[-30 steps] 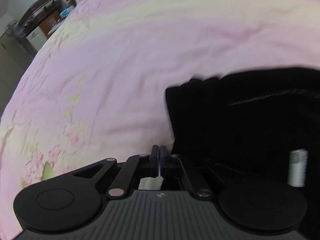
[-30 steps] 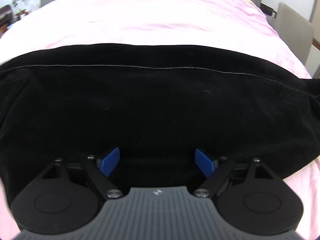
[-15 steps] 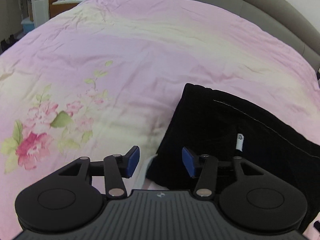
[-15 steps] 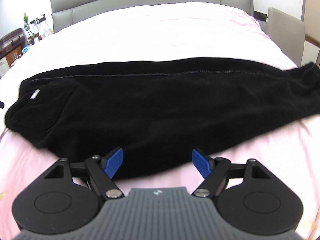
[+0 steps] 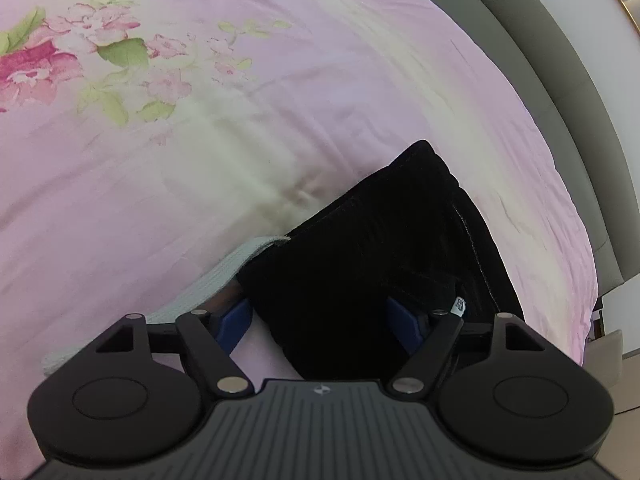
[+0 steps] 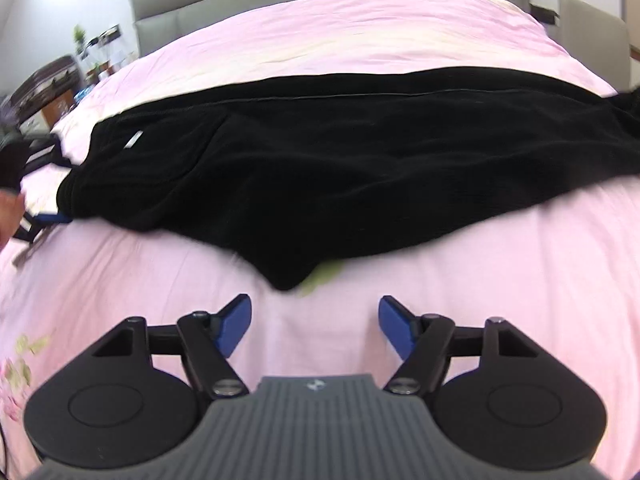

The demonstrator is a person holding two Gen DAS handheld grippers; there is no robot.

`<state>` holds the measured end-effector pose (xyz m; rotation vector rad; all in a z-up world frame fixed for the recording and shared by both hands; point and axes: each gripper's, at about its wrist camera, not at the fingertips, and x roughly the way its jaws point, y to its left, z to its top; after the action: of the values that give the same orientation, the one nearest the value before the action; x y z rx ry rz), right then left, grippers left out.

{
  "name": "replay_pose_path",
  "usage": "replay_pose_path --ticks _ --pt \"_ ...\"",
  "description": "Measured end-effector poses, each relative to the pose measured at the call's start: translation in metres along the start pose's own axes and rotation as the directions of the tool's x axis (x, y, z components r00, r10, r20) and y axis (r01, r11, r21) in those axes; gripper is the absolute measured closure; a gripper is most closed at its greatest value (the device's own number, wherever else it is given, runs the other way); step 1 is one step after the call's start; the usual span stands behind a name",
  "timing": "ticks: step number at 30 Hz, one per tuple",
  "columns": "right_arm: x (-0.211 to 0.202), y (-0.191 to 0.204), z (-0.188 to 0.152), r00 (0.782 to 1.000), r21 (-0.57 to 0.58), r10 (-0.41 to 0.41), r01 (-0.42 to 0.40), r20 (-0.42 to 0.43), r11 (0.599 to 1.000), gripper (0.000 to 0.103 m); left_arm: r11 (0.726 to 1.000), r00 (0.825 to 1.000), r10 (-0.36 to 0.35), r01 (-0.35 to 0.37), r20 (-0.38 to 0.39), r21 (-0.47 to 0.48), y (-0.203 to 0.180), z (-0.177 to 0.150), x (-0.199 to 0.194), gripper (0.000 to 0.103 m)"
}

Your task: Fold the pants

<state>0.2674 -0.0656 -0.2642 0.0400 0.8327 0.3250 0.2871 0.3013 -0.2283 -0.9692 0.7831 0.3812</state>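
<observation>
While the pants (image 6: 340,152) lie lengthwise across the middle of the right wrist view, the left gripper (image 5: 320,322) is opening over their waist end and the empty right gripper (image 6: 316,320) is closing; either could bunch fabric.

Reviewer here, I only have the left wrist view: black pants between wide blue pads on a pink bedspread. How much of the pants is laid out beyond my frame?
Observer: In the right wrist view the black pants stretch in one long band across the pink bedspread, running off the right edge.
Operator: Is the right gripper on them?
Observer: No. The right gripper hangs over bare bedspread short of the near edge; its jaws are closing with nothing between them.
Operator: And my left gripper?
Observer: It shows at the band's far left end, jaws opening.
</observation>
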Motion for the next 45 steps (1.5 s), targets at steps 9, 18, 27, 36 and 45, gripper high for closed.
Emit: replay_pose_path --ticks 9,18,27,36,45 --pt "0.040 0.020 0.003 0.994 -0.255 0.006 0.022 0.107 0.967 0.043 0.986 0.996 0.018 -0.033 0.092 0.165 -0.053 0.021 -0.025 0.063" --pt "0.063 0.019 -0.001 0.974 -0.448 0.040 0.066 0.223 0.891 0.050 0.960 0.991 0.065 -0.094 0.114 0.265 -0.086 0.029 -0.027 0.067" --pt "0.066 0.019 -0.001 0.962 -0.591 0.089 0.084 0.257 0.802 0.052 0.944 0.986 0.112 -0.144 0.122 0.297 -0.091 0.026 -0.033 0.067" --pt "-0.012 0.008 0.034 0.958 -0.626 0.203 -0.033 0.202 0.779 0.096 0.927 0.980 0.157 -0.188 0.122 0.324 -0.104 0.030 -0.035 0.069" --pt "-0.002 -0.018 0.001 0.976 -0.538 0.192 -0.216 -0.100 0.815 0.103 0.856 0.952 0.269 -0.306 0.144 0.417 -0.099 0.017 -0.014 0.070"
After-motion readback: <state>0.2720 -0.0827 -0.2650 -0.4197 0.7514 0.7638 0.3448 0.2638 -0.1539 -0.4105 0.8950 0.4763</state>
